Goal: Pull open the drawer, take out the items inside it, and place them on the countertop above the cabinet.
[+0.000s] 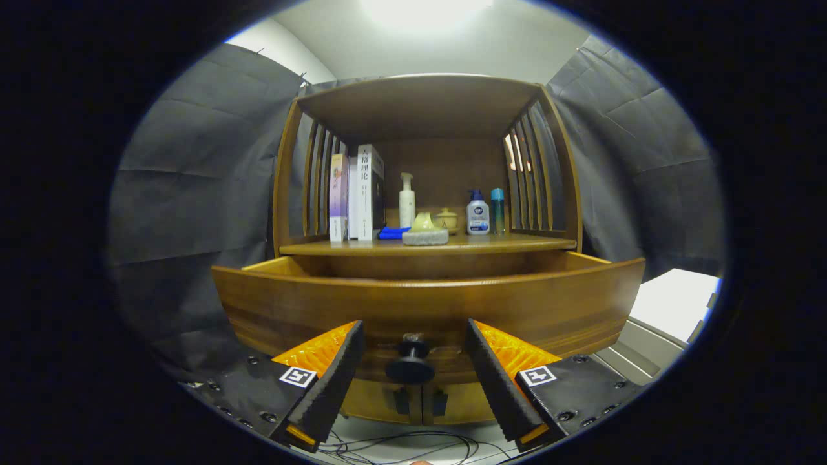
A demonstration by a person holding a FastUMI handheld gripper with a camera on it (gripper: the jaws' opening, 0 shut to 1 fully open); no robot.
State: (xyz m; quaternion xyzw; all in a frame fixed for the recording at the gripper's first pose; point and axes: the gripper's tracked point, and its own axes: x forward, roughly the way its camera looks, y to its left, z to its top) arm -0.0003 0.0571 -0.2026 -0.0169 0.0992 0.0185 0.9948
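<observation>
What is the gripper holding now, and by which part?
Nothing. The gripper is open; its fingers stand on either side of the drawer knob without touching it.

gripper (413,381): two ribbed wedge fingers, dark screwed mounts, each bearing a square black-and-white marker
</observation>
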